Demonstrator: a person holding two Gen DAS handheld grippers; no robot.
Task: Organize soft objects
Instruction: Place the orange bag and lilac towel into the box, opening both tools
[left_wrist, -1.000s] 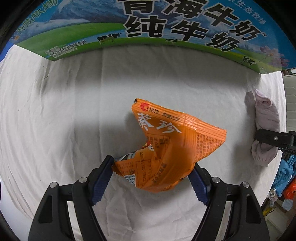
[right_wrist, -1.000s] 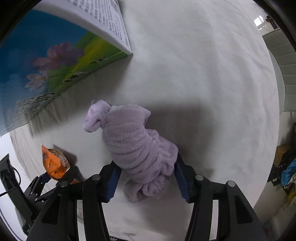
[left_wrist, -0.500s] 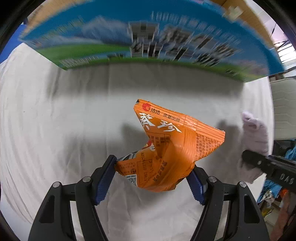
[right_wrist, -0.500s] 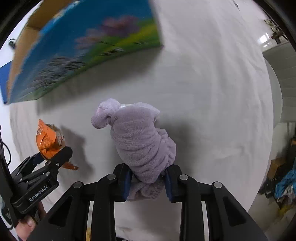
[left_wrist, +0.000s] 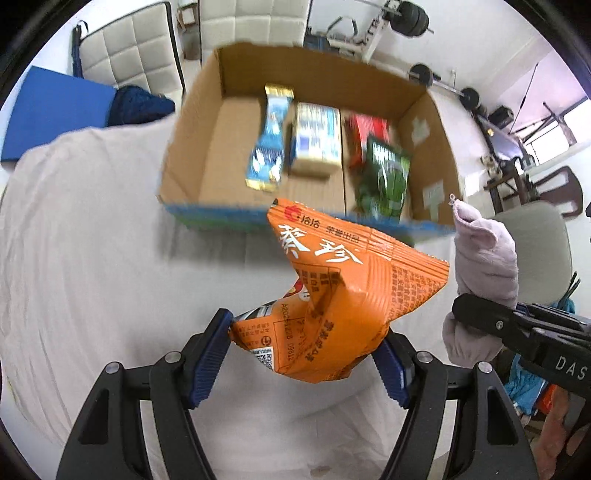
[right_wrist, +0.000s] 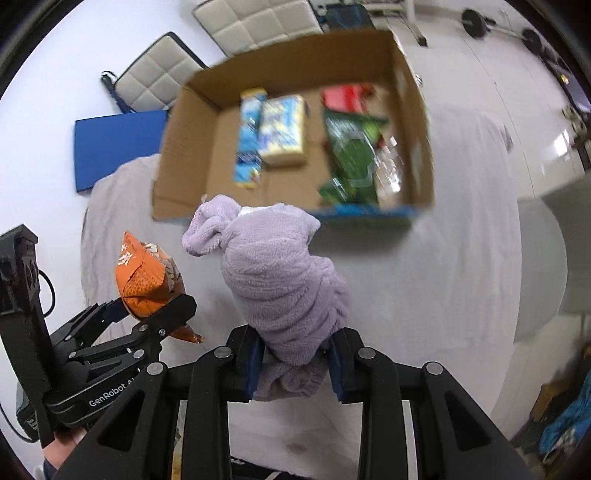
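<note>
My left gripper (left_wrist: 306, 354) is shut on an orange snack bag (left_wrist: 343, 295) and holds it in the air over the white cloth, in front of the open cardboard box (left_wrist: 207, 122). My right gripper (right_wrist: 295, 363) is shut on a rolled lilac fluffy towel (right_wrist: 280, 280), also lifted, short of the box (right_wrist: 413, 110). The towel (left_wrist: 484, 258) shows at the right of the left wrist view; the orange bag (right_wrist: 147, 273) shows at the left of the right wrist view. The box holds several packets.
The box stands on a table under a white cloth (left_wrist: 74, 258). Inside lie a blue packet (left_wrist: 269, 147), a white-blue pack (left_wrist: 316, 136), a red pack (left_wrist: 369, 129) and a green bag (left_wrist: 384, 181). White padded chairs (left_wrist: 129, 48) and a blue mat (left_wrist: 51, 107) are behind.
Both grippers have risen well above the table with their loads; the box's open inside has come into view. The right gripper closed tighter on the towel.
</note>
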